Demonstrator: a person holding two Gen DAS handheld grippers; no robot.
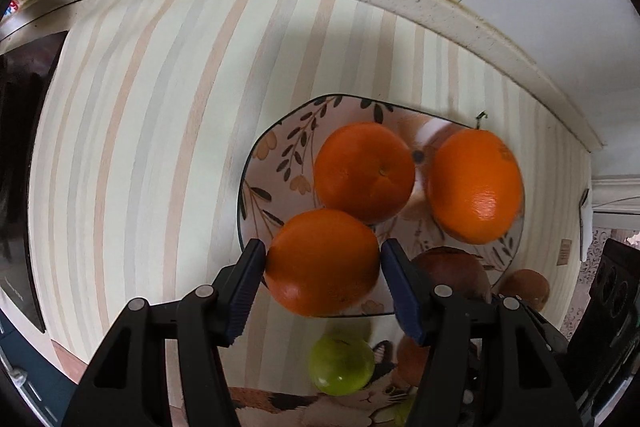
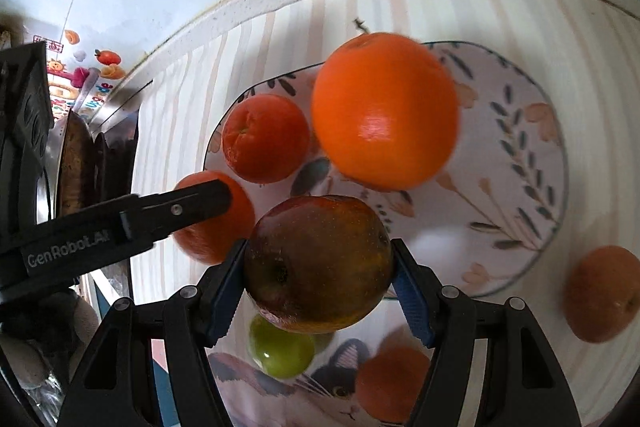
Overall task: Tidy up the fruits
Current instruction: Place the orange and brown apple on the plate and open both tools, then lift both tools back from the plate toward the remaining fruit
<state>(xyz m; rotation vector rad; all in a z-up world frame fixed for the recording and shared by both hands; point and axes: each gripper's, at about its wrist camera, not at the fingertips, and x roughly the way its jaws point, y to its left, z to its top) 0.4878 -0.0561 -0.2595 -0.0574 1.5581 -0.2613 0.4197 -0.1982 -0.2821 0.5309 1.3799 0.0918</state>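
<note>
left gripper [image 1: 322, 267] clamped on orange [image 1: 322, 263], lower centre, over plate [image 1: 256, 183] near rim | right gripper [image 2: 318, 267] clamped on apple [image 2: 318, 263], bottom centre | both fruit round, firm, smooth-skinned, likely slippery: hold across widest part | plate half full, bare room right; desk [image 1: 132, 131] open left

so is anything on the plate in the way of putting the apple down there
Partly. The right gripper holds the apple over the near edge of the floral plate, whose left side is taken by a large orange and a smaller one. The plate's right half is bare, so that spot looks open.
</note>
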